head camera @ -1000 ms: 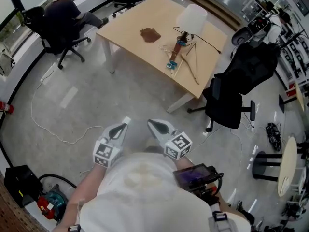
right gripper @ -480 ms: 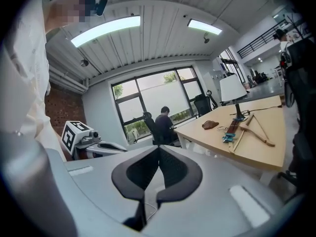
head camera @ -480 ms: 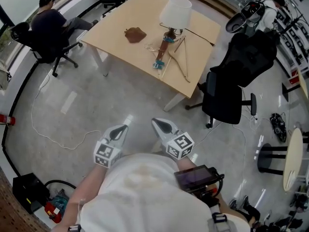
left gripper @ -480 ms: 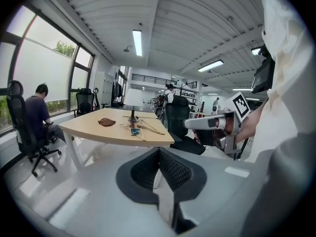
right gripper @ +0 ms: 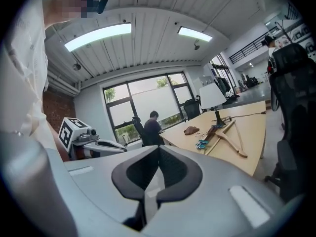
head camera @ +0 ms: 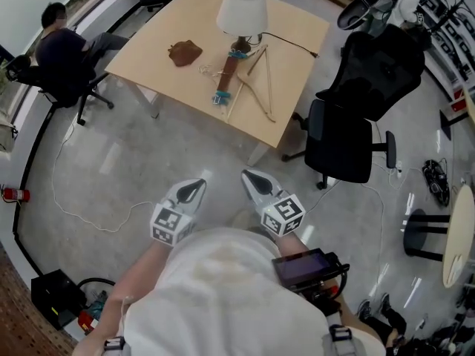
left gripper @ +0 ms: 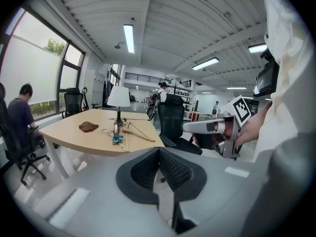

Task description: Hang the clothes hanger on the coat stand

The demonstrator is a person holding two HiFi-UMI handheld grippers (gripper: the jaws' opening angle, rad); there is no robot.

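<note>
Office floor separates the left gripper (head camera: 194, 189) and right gripper (head camera: 252, 179), both with jaws together and empty, from the table (head camera: 295, 87), where the hanger (head camera: 267, 91) lies beside a lamp (head camera: 242, 10). A careless grab could snag the cord (head camera: 293, 44) and topple the lamp.

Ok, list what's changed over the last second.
The person seems to have stepped nearer the table: it, the lamp and the hanger show larger and further left in the head view. The left gripper and right gripper stayed shut, empty, side by side; nothing was taken hold of.
</note>
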